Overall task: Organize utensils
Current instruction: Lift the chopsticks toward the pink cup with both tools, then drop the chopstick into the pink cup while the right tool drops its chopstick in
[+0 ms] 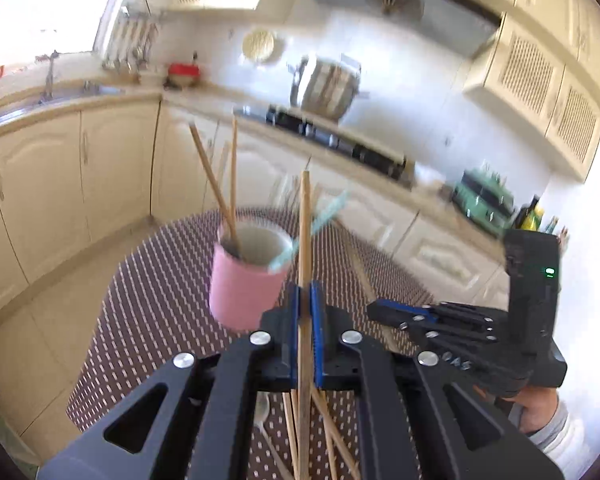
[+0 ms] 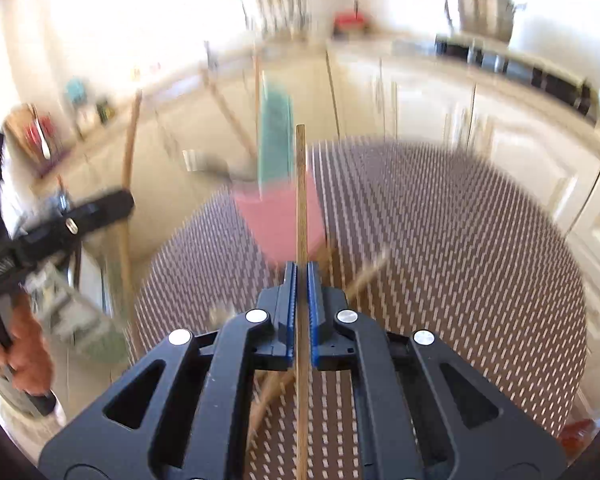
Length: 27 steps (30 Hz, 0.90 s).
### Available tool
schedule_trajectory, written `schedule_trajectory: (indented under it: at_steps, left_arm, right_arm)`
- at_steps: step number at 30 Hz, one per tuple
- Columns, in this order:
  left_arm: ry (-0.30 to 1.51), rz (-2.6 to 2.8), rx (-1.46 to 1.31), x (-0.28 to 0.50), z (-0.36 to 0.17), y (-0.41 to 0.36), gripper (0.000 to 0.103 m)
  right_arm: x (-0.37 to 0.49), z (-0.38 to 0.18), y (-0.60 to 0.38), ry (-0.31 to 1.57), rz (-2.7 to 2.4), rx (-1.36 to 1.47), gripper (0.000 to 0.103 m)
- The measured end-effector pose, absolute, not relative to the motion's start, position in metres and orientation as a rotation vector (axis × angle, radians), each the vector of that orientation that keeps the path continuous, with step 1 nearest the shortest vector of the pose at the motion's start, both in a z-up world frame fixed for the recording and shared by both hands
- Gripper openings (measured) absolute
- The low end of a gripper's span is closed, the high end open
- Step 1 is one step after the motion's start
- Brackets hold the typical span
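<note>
A pink cup (image 1: 246,284) stands on the dotted brown tablecloth (image 1: 148,312) and holds two wooden chopsticks (image 1: 224,196) and a teal utensil (image 1: 324,216). My left gripper (image 1: 305,292) is shut on a wooden chopstick (image 1: 305,216) held upright just right of the cup. My right gripper (image 2: 302,276) is shut on another wooden chopstick (image 2: 301,184), upright in front of the blurred pink cup (image 2: 280,216). The right gripper also shows in the left wrist view (image 1: 396,312), low at the right. More chopsticks (image 1: 332,432) and a spoon (image 1: 262,412) lie on the cloth below my left gripper.
The table is round, with cream kitchen cabinets (image 1: 112,160) and a counter behind it. A stove (image 1: 336,140) with a steel pot (image 1: 328,86) is on the counter. A chopstick (image 2: 364,276) lies on the cloth by my right gripper.
</note>
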<state>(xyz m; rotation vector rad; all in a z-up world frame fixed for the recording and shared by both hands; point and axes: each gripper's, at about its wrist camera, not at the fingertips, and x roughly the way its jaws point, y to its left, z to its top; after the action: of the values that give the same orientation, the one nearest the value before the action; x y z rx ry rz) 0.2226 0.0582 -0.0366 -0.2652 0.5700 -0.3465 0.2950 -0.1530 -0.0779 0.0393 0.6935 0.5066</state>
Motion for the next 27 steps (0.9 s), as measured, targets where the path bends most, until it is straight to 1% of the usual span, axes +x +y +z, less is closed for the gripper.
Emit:
schedule_trajectory:
  at_steps: [6,16,21,27]
  left_arm:
    - [0.352,-0.298,-0.285,0.225,-0.003,0.062,0.006]
    - [0.074,-0.172,-0.252,0.242,0.042,0.044,0.006]
    - [0.013,-0.144,-0.258,0.259,0.049,0.044,0.006]
    - [-0.013,-0.111,-0.283,0.281,0.035,0.050,0.006]
  right_arm:
    - [0.299,-0.035,-0.164,0.417,0.484,0.164,0.006]
    - [0.320,0.009,-0.157,0.076,0.467,0.301,0.006]
    - [0.329,0.021,-0.140,-0.011,0.497,0.330,0.006]
    - [0.347,0.008,-0.127,-0.041,0.461,0.354,0.006]
